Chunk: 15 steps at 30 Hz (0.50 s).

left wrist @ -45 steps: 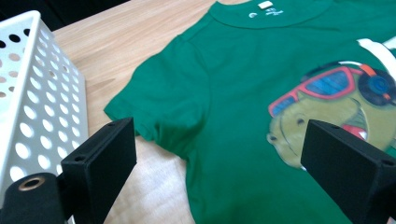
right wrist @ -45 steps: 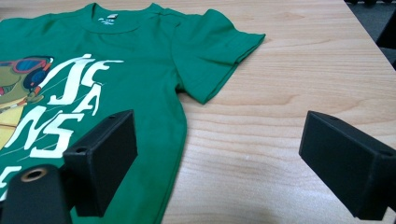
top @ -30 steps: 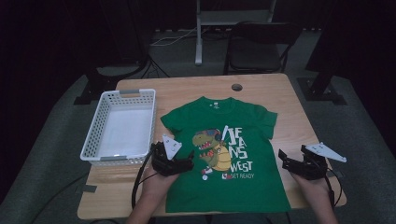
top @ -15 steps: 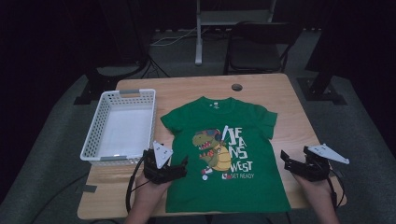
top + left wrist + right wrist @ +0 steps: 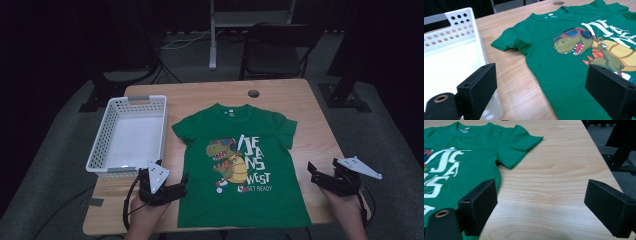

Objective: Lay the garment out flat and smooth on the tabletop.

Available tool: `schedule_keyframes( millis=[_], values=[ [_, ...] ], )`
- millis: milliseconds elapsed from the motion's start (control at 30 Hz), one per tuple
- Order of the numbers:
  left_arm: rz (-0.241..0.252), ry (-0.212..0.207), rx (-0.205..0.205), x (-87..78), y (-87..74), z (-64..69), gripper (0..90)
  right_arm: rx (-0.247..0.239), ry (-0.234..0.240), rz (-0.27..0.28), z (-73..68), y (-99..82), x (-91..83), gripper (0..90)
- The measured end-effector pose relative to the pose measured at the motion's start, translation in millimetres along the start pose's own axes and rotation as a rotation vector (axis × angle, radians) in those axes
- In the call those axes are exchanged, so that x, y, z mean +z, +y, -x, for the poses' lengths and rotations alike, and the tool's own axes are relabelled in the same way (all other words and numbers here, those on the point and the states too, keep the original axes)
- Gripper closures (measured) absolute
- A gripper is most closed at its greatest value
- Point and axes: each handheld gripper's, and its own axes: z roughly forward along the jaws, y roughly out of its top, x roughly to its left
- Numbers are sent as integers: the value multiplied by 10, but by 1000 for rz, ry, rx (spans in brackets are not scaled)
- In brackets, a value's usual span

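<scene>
Looking down on the wooden table (image 5: pixel 300 107), we have a green dinosaur T-shirt (image 5: pixel 240 165) spread flat and face up at its middle, collar toward the far edge, with a white perforated basket (image 5: pixel 127 135) just beside its left sleeve. Our left gripper (image 5: pixel 181 187) sits at the shirt's lower left side seam, its jaws spread wide and pinching nothing; in the left gripper view one jaw stands over bare wood by the basket wall and the other over the green cloth (image 5: pixel 554 75). Our right gripper (image 5: pixel 314 172) rests near the table's near right corner, apart from the shirt's edge, jaws likewise spread with only wood between them.

We judge the step in hand to be taking hold of the shirt's two sides, probably for a fold. To do it well, we should bring each gripper low and level to the hem edge, slide one jaw under the cloth, and pinch a single layer. We should match both grips at the same height along the seams so the fold runs straight, and keep the left cable clear of the basket.
</scene>
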Motion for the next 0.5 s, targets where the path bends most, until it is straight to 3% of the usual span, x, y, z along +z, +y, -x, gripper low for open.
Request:
schedule_keyframes(
  millis=[67, 167, 500],
  values=[
    [6, 19, 13, -34, -25, 12, 117, 6, -9, 2, 32, -18, -10, 110],
    [15, -10, -25, -98, -64, -8, 117, 18, -23, 0, 85, -54, -26, 110],
    [21, 70, -38, -359, -259, -57, 117, 49, -71, 5, 273, -153, -136, 110]
  ],
)
